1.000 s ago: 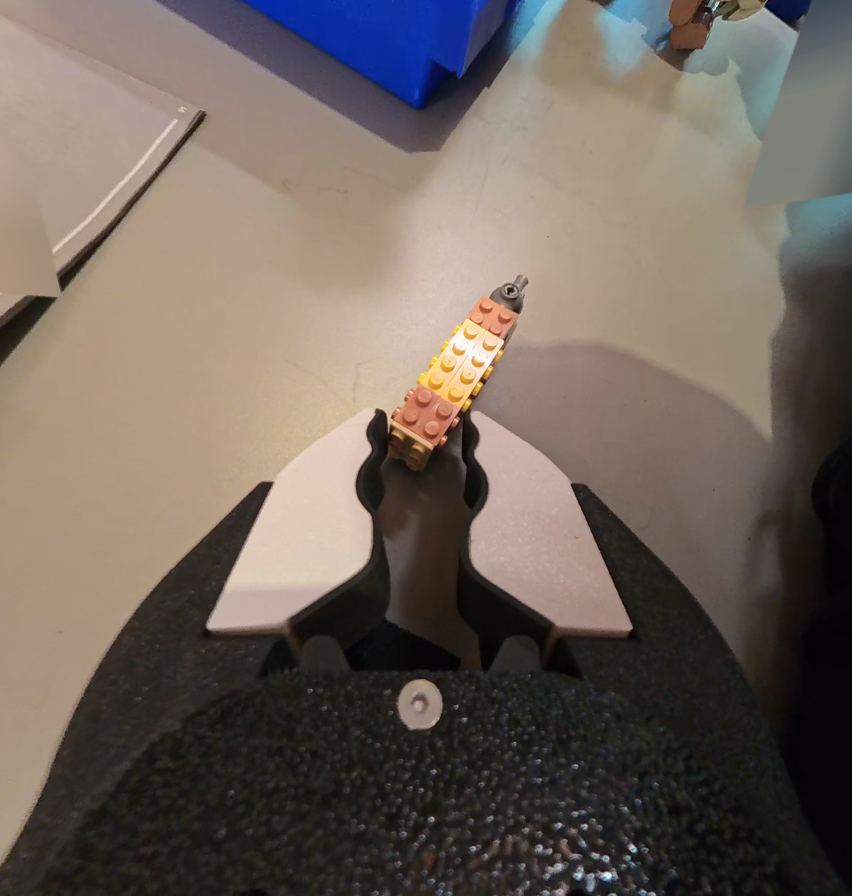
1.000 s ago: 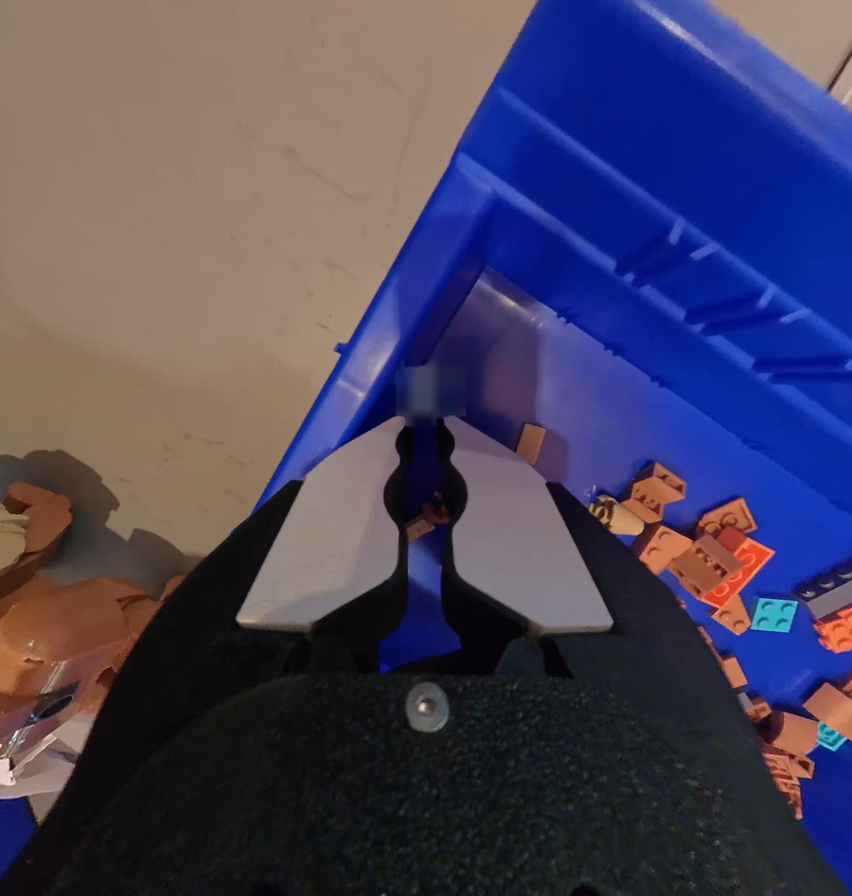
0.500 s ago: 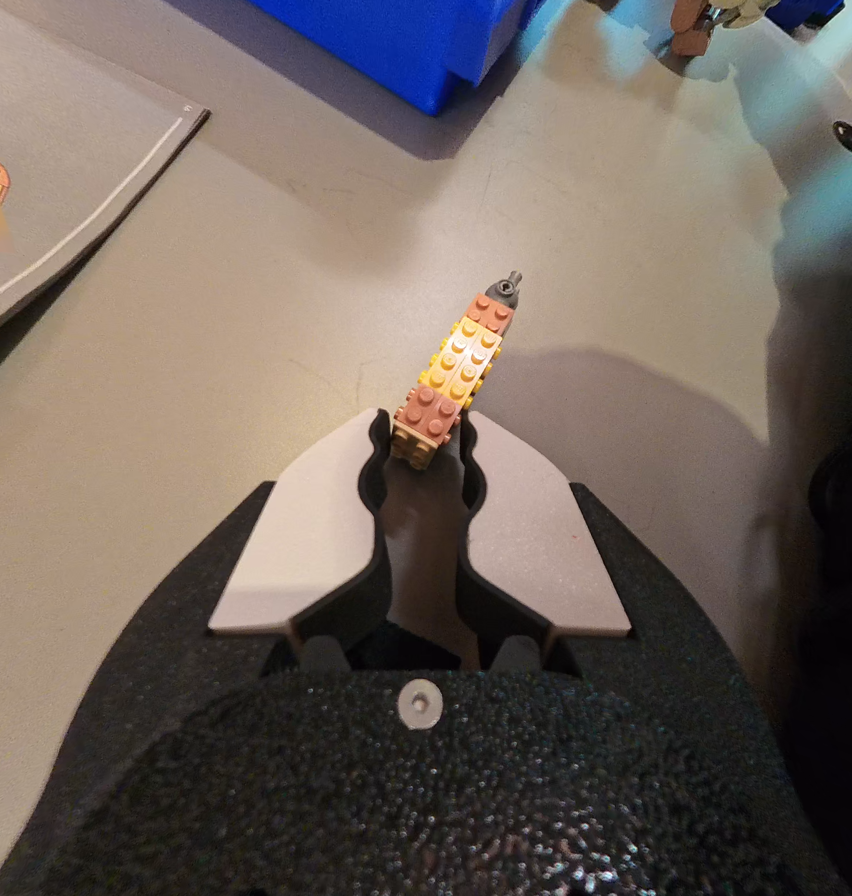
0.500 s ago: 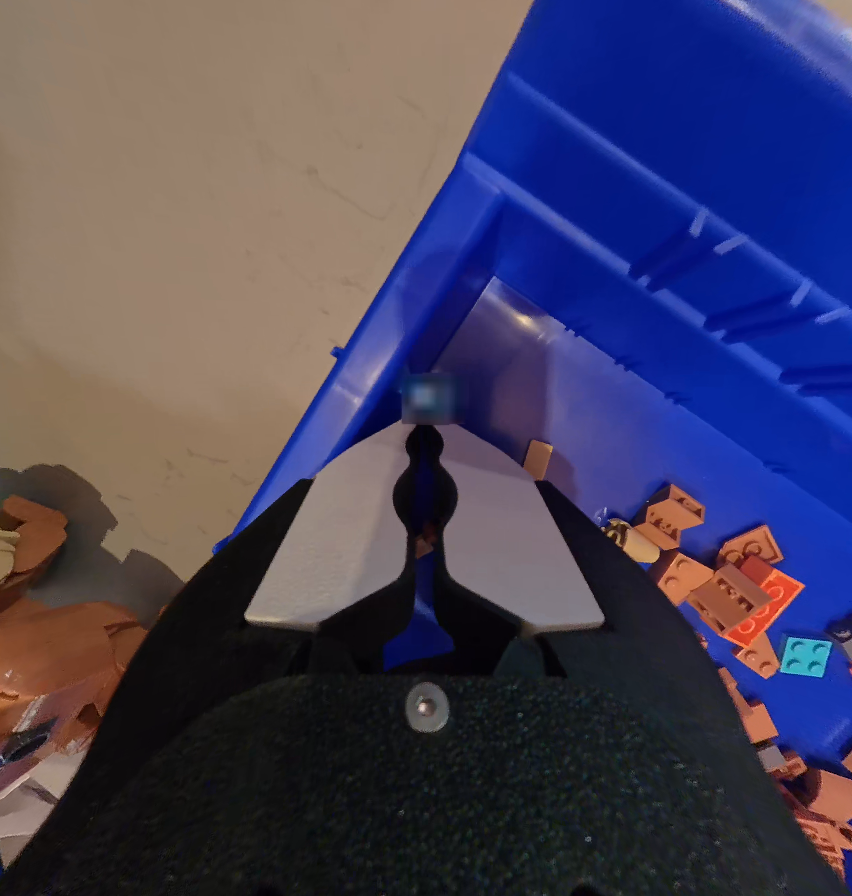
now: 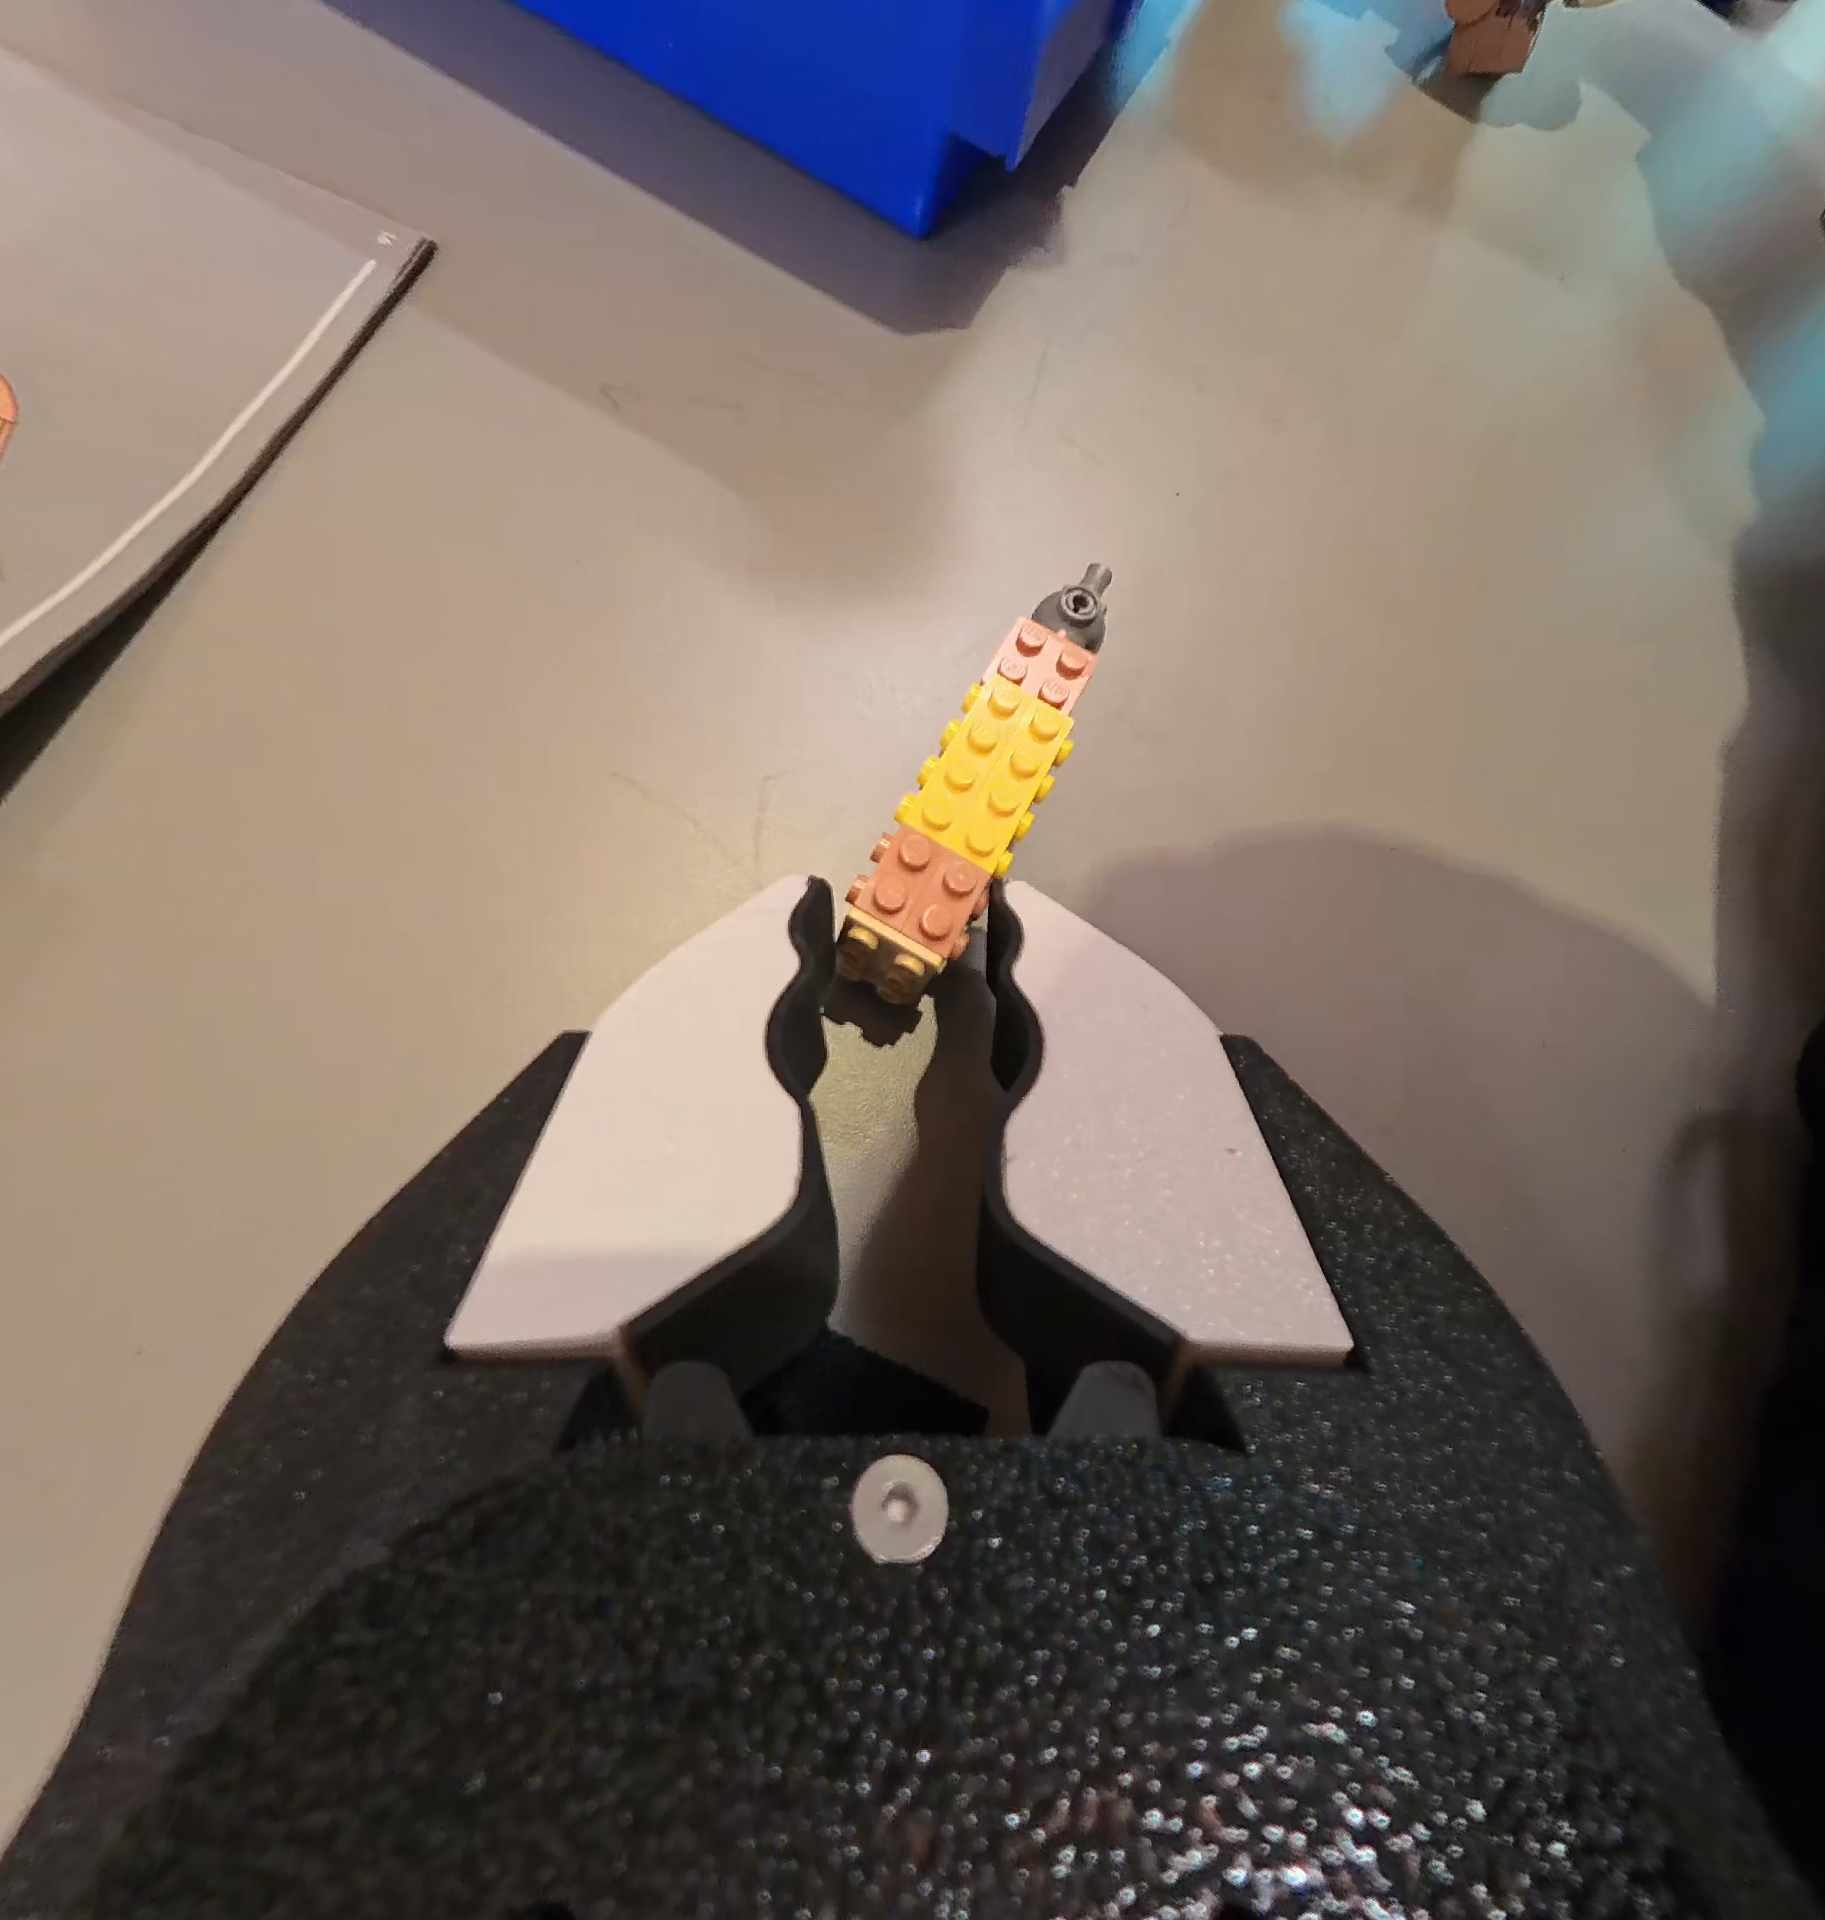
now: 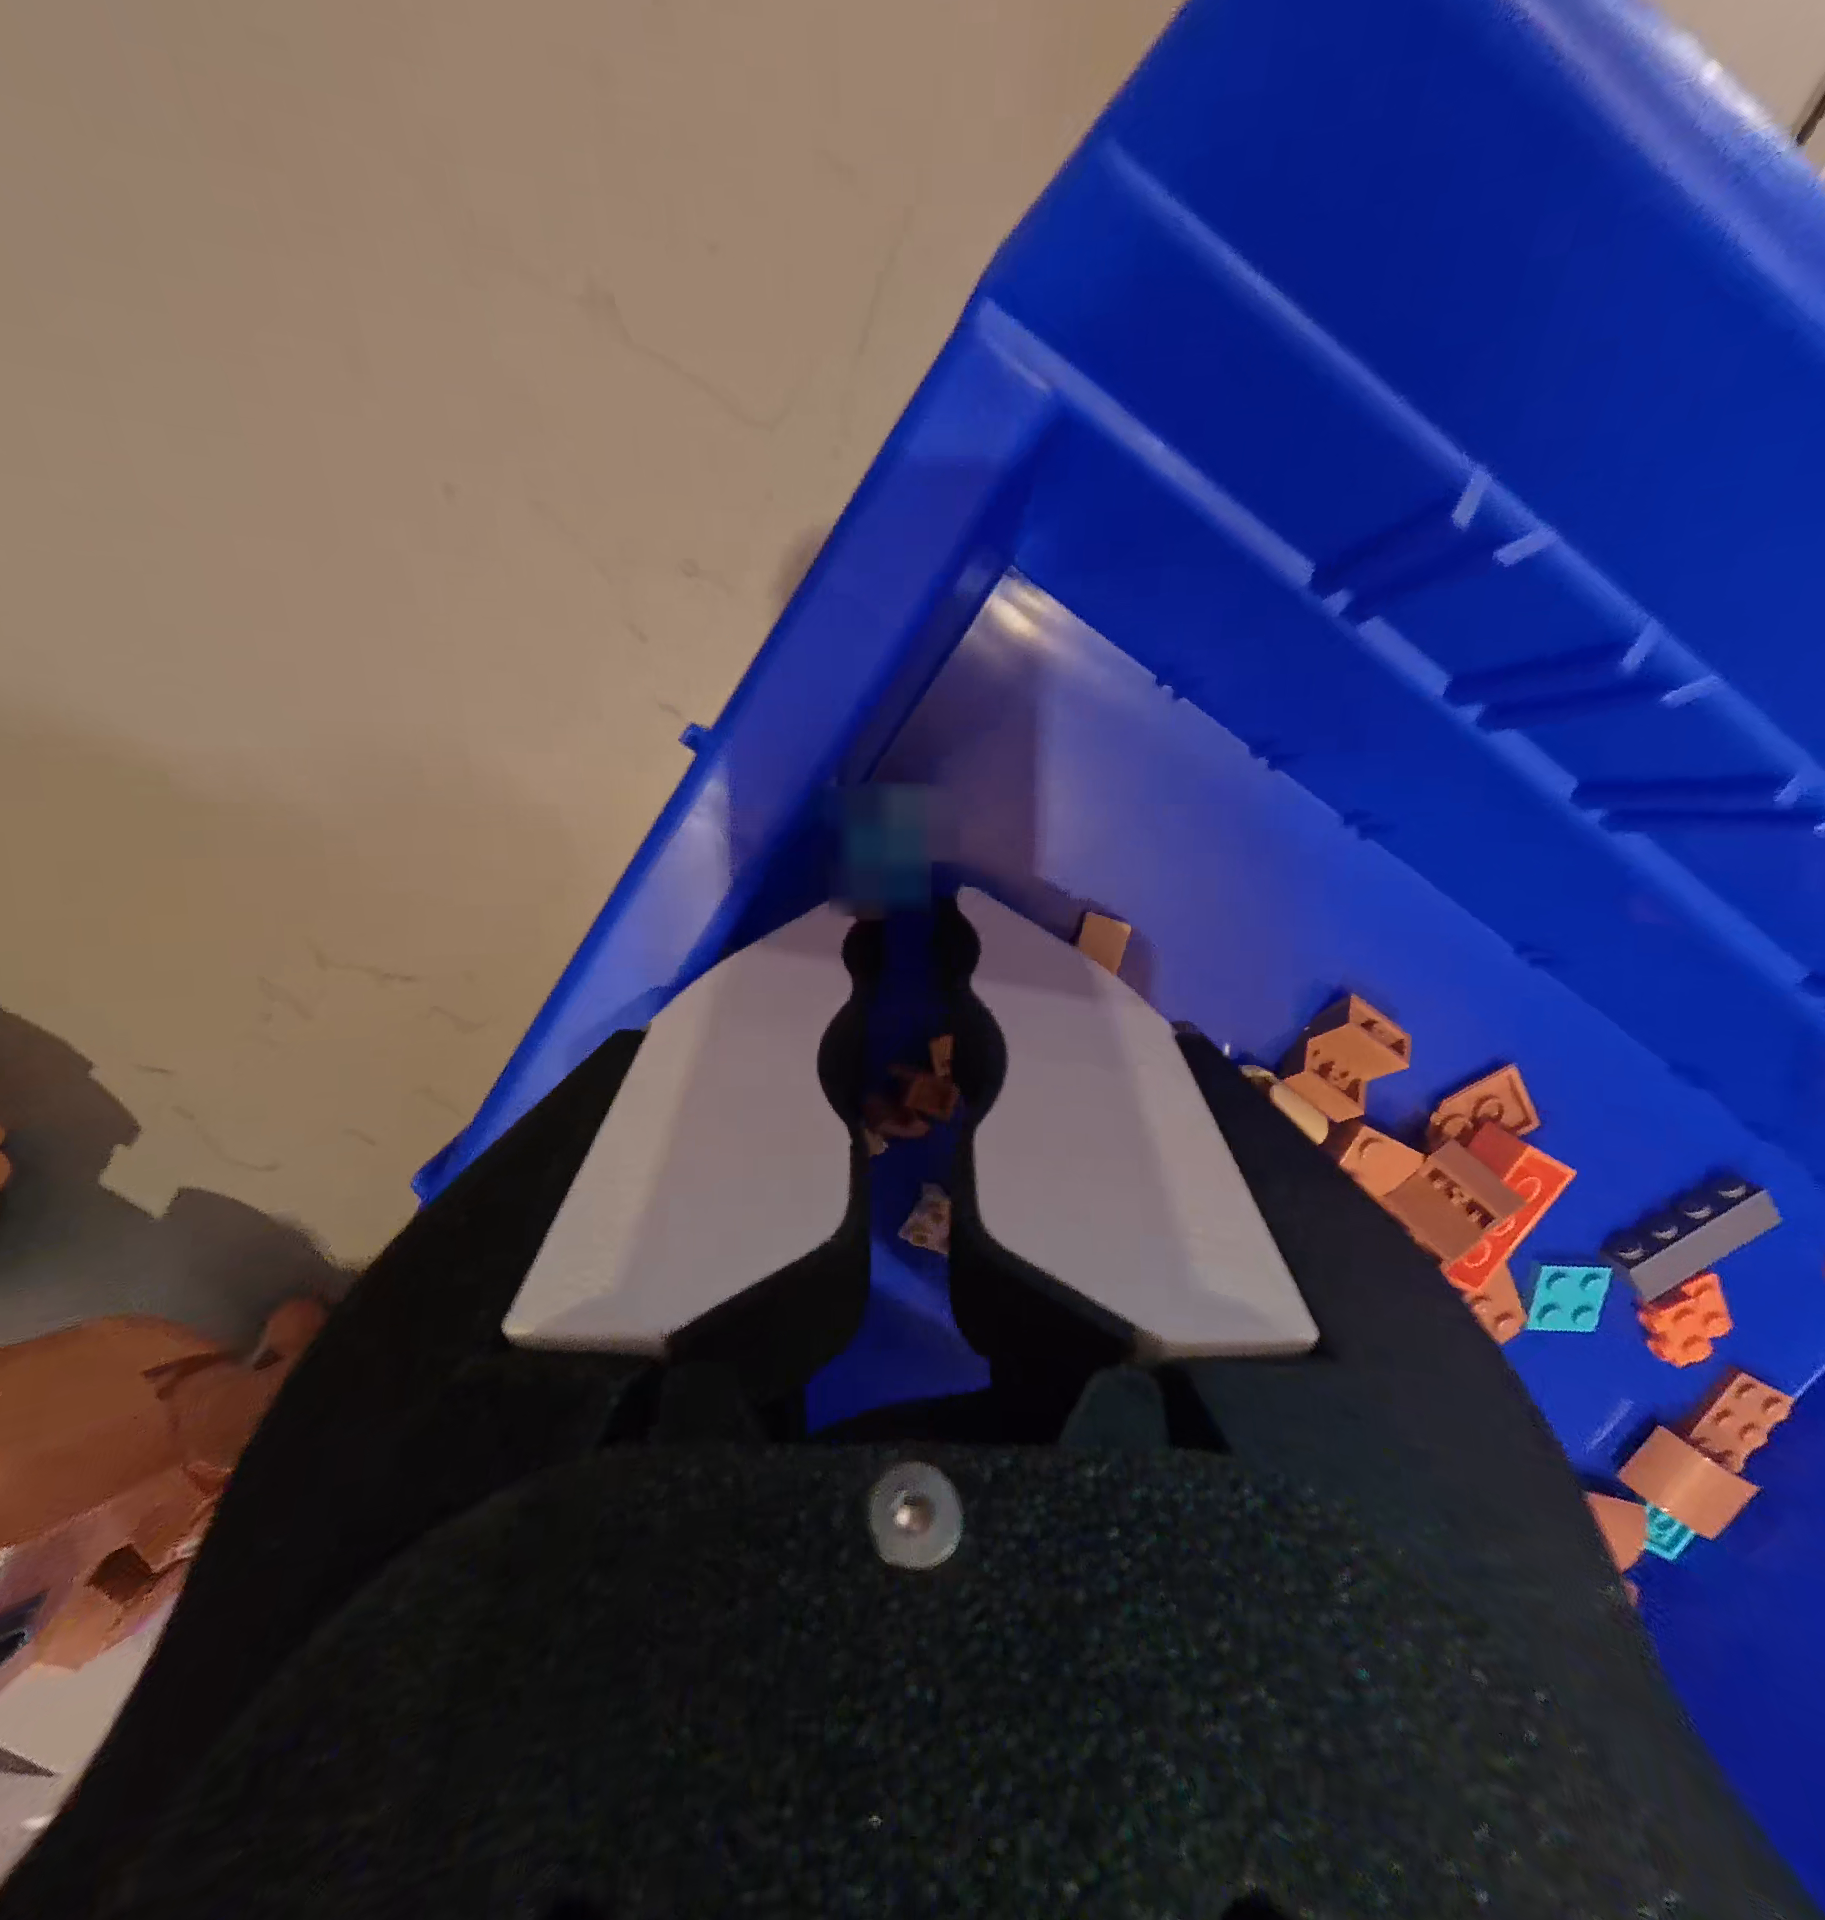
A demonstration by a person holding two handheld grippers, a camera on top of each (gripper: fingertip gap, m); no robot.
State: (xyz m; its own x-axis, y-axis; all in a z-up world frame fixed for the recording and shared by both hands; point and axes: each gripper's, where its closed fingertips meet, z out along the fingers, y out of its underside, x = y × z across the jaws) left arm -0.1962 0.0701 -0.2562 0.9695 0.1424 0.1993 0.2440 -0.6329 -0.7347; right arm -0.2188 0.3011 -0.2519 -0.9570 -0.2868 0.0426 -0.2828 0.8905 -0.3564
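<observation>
Keep your left hand-held gripper (image 5: 903, 940) pinching the near end of the brick strip (image 5: 975, 790) level; your right hand-held gripper (image 6: 913, 920) stands slightly spread, holding nothing, over the blue bin (image 6: 1303, 582).

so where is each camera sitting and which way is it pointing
Left wrist view: rides on the left gripper, looking down along its fingers at the brick strip they clamp above the grey table; a booklet lies left.
Right wrist view: rides on the right gripper, aimed into the blue bin of loose bricks; its tips are blurred.
Shared: the blue bin and the table.
</observation>
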